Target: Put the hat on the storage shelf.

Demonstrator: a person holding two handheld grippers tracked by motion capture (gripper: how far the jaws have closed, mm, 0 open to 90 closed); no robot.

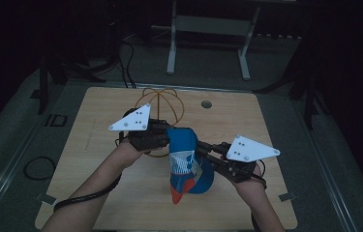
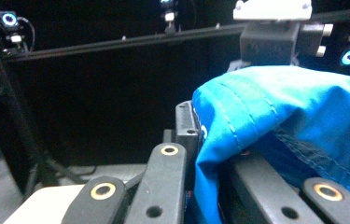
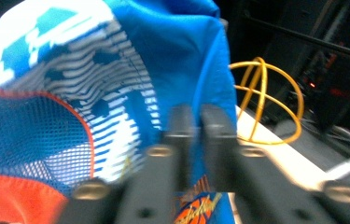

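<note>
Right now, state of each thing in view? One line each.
left gripper: shut on blue cap
right gripper: shut on blue cap
blue cap: held up off the table between both grippers, orange brim hanging down
yellow wire frame: standing on the table behind the cap, untouched

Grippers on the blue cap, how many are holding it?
2. The left gripper pinches the top of the cap over the table, in front of the wire stand. The right gripper clamps the cap's right edge.
</note>
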